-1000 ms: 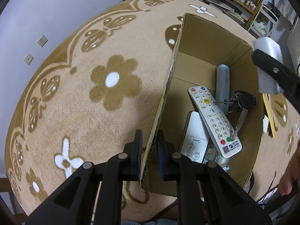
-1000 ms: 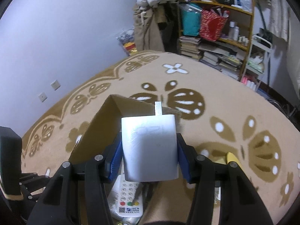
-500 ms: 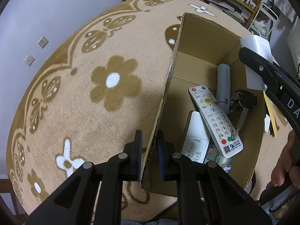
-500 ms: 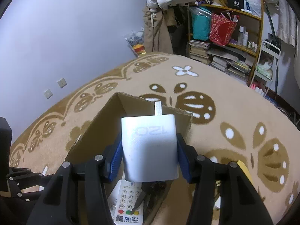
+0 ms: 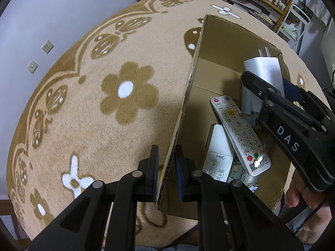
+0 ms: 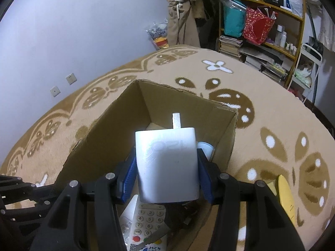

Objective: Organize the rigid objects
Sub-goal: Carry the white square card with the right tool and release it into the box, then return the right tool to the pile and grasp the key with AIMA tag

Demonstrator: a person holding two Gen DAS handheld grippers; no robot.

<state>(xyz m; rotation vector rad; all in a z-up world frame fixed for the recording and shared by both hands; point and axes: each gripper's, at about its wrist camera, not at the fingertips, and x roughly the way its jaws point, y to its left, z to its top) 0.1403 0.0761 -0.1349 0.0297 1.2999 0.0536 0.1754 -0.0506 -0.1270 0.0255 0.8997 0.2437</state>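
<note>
A tan carpet (image 5: 83,125) with brown flowers fills both views, a lavender wall at upper left and cluttered shelves (image 6: 261,31) at upper right. The left gripper (image 5: 166,167) is clamped on the near wall of the cardboard box (image 5: 226,41). The right gripper (image 6: 166,175) grips a white charger (image 6: 167,165) (prongs pointing away) above the box. Only the left view shows the whole remote (image 5: 238,133); only the right shows a yellow object (image 6: 285,196) at lower right.
</note>
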